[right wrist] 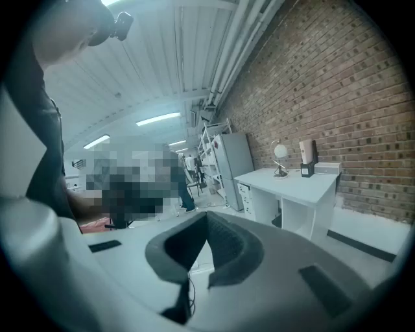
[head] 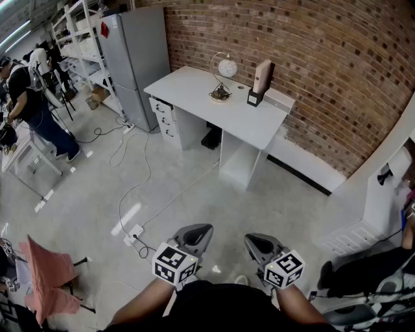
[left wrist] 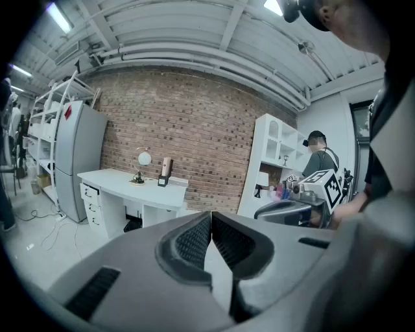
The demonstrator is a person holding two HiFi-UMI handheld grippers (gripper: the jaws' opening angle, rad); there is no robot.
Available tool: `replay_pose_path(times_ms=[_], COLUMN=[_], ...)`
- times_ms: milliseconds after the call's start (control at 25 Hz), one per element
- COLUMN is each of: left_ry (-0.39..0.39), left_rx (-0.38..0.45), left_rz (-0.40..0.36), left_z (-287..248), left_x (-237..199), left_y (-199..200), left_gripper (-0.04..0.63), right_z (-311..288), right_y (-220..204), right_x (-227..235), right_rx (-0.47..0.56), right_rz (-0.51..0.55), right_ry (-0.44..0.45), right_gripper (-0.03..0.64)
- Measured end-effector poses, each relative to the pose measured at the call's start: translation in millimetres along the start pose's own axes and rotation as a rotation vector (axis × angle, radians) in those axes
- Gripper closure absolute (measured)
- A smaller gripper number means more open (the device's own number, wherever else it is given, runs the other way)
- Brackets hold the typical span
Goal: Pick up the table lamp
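Left hand-held gripper [head: 203, 229] and right hand-held gripper [head: 249, 239] sit closed, empty; best to approach the table lamp [head: 227, 67] at 12 o'clock on the worktop [head: 192, 91], opening one first.

Bright, even overhead light from ceiling tubes [left wrist: 59, 17], so shadows are soft. Glare streak on the floor [head: 127, 219]. Head view sharp, table lamp [head: 222, 79] crisp, brick wall [head: 324, 71] bowed by fisheye. Both gripper views: black vignetted corners, close foreground soft. Right gripper view has a teal cast.

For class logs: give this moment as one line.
left gripper shut, empty | right gripper shut, empty | table lamp on desk, untouched
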State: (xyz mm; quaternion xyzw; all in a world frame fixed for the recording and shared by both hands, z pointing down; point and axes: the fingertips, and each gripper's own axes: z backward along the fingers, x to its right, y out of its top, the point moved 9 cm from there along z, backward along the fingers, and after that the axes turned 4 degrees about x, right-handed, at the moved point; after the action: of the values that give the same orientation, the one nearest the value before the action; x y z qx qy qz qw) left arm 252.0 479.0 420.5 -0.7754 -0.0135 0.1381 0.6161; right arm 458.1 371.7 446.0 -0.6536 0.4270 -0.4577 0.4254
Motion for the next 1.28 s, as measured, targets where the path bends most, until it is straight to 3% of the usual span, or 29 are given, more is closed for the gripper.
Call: replay_pose_path(times_ms=[760,1040,1280], left_ry=[-0.013,-0.021,-0.019], left_rx=[-0.003,-0.009,-0.008], left_rz=[-0.017,-0.013,0.001], left_z=[14,13,17], left_x=[-3,-3,-4], left_y=[5,6,1], left_gripper=[0.589,0.589,0.589], right_z=[-5,-3,-8], right_y=[0,7,7], right_x=[-16,-15,-22], right_rx=[0.004,0.058,0.039], right_rz=[0.0,-0.063,-0.012], right_ry=[-0.005,-0.005,-0.011], right_gripper=[0.614,0.612,0.612])
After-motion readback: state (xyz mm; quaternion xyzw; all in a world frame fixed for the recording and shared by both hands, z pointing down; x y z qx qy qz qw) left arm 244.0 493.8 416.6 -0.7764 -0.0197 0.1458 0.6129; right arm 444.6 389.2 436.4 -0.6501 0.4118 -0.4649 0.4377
